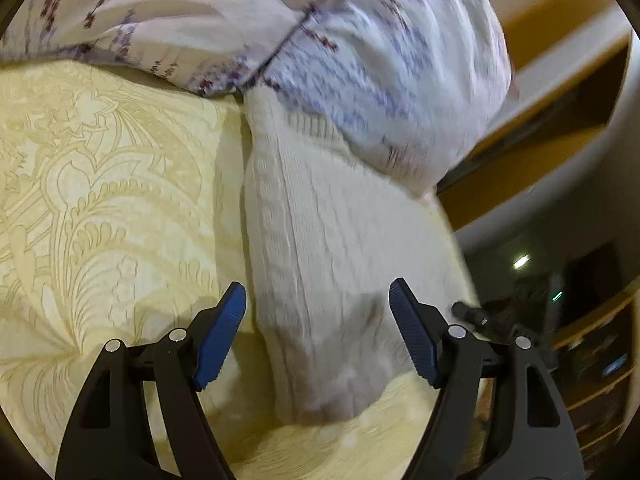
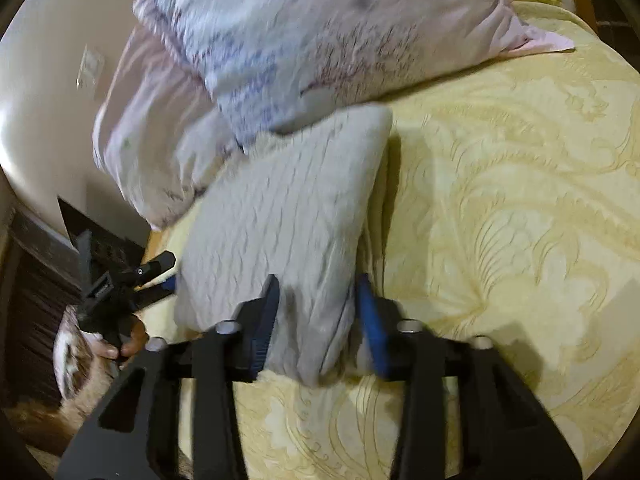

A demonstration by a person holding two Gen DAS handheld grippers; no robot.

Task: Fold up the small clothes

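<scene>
A white cable-knit garment lies folded on the yellow patterned bedspread, its far end against the pillows. My left gripper is open, its blue pads either side of the garment's near end without touching it. In the right wrist view the same garment runs down between the blue pads of my right gripper, which are closed in on its near end. The left gripper also shows there at the garment's left edge.
Floral pillows lean against the headboard behind the garment; they also show in the right wrist view. The bed edge is at the right of the left view, with wooden shelves and a dark room beyond. The bedspread stretches right.
</scene>
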